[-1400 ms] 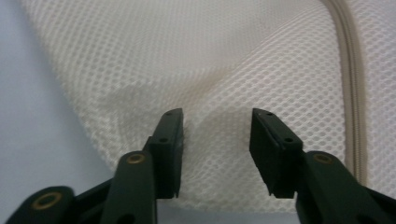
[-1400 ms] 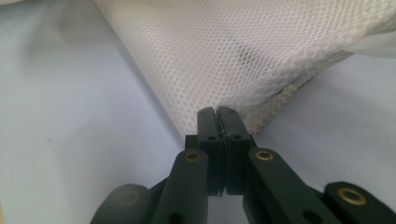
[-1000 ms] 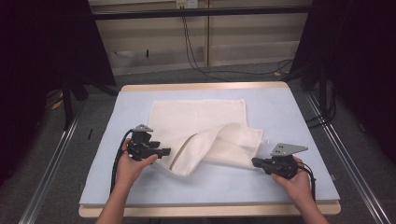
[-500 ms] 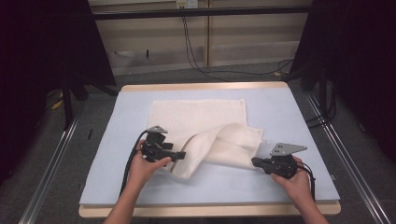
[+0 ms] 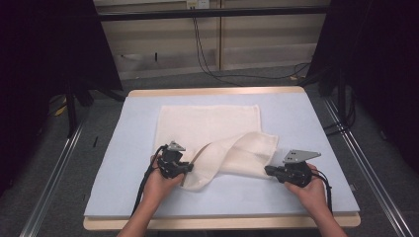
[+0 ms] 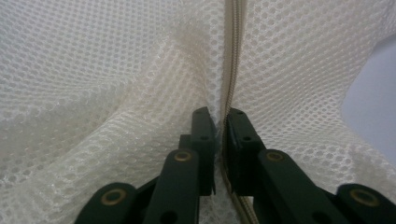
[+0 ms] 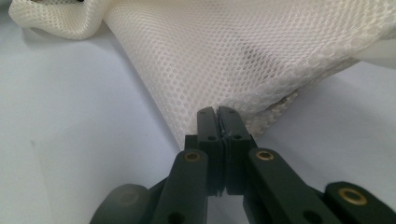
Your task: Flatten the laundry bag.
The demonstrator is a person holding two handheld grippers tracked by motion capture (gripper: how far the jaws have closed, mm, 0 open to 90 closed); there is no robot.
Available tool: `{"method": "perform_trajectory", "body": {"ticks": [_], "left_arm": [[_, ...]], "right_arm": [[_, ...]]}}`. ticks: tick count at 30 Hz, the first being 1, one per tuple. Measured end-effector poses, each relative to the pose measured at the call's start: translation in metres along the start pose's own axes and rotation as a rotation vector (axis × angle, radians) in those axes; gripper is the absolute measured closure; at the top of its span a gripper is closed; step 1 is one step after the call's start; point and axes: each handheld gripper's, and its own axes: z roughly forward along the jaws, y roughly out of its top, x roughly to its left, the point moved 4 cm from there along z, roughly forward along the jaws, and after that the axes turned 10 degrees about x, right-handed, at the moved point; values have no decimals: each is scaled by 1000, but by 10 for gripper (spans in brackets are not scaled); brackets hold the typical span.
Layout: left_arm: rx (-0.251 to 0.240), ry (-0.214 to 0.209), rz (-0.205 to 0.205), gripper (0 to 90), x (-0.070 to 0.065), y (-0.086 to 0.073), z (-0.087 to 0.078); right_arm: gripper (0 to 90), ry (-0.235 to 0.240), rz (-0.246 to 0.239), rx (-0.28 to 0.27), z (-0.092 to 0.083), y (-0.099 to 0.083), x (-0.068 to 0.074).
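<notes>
We have the cream mesh bag (image 5: 222,143) half folded on the blue mat (image 5: 296,113). Our left gripper (image 6: 219,116) has just clamped beside its zipper (image 6: 232,56); our right gripper (image 7: 218,114) pinches a corner. Uneven pulling could slip the mesh free.

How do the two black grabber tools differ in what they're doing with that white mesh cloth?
The left gripper pinches the mesh cloth along its zipper edge; the right gripper pinches a plain corner. In the high view, the left sits over the folded cloth, the right beyond its edge. Both are shut on it.
</notes>
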Motion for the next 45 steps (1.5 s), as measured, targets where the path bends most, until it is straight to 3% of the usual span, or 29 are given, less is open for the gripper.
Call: {"method": "perform_trajectory", "body": {"ticks": [3,9,11,21,26,31,35,40,45], "left_arm": [[9,-6,-12,853,1,0,-1],[6,-75,-45,859,4,0,-8],[15,-100,-36,859,8,-3,-14],[-33,-208,-81,856,16,-19,-41],[-49,-240,-100,854,21,-28,-50],[-43,-284,-126,854,26,-38,-59],[-42,-288,-126,852,27,-45,-65],[-42,-279,-121,850,28,-48,-68],[-38,-276,-125,850,31,-51,-70]], "right_arm": [[884,0,1,-1,0,0,0],[884,0,6,-3,0,0,-1],[884,3,7,-6,0,1,-2],[884,-40,11,-28,-1,5,-7],[885,-65,18,-66,-4,11,-11],[875,-57,20,-95,-4,15,-15],[837,-25,39,-93,-6,14,-16],[706,-11,66,-68,-14,11,-19],[671,-74,105,-51,-26,1,-31]]}}
